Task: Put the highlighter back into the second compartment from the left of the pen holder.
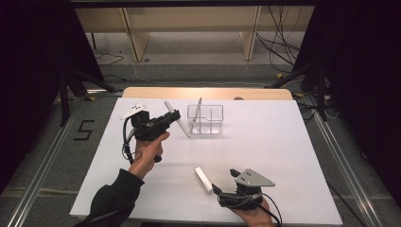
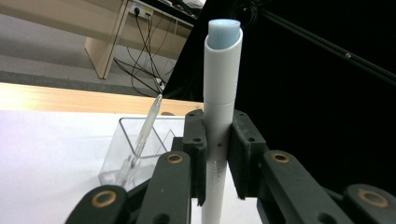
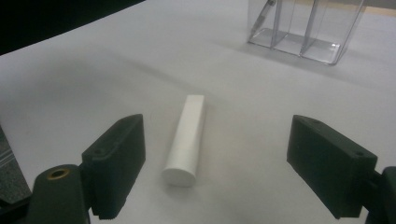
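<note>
Nearest the person, the right gripper (image 1: 218,190) rests low on the table with its jaws spread wide around the white cap (image 3: 186,141), which lies flat between them, untouched. Farther off, the left gripper (image 1: 176,115) pinches the white marker (image 2: 219,121), raised beside the clear organizer (image 1: 205,119). Lowering it tip-first into an empty compartment, clear of the pen (image 2: 145,133), would serve best.

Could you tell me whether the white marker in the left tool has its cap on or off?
Off: the marker shows its bare blue tip.
</note>
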A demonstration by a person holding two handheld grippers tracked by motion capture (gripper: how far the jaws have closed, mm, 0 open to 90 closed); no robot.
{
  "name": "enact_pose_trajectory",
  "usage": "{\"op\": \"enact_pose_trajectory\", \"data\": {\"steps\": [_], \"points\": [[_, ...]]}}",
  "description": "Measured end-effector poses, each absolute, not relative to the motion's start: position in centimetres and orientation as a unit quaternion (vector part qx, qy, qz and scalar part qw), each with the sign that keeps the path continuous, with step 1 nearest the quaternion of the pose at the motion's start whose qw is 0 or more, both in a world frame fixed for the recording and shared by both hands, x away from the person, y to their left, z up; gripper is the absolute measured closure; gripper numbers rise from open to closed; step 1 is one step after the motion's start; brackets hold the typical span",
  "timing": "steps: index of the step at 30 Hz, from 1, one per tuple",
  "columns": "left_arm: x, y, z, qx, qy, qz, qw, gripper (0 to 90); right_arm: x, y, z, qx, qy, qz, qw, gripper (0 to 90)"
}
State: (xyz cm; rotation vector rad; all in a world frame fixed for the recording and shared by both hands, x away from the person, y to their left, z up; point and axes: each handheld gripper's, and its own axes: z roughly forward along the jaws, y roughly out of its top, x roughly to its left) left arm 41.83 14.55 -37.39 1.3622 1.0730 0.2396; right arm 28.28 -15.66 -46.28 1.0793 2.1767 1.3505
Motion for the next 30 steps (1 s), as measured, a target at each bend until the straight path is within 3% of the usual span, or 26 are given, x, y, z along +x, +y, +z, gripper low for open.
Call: {"op": "enact_pose_trajectory", "data": {"steps": [30], "points": [[48.8, 9.5, -36.9, 0.61, 0.464, 0.138, 0.627, 77.9, 28.0, -15.5, -46.3, 0.377, 0.772, 0.481, 0.173, 19.9]]}}
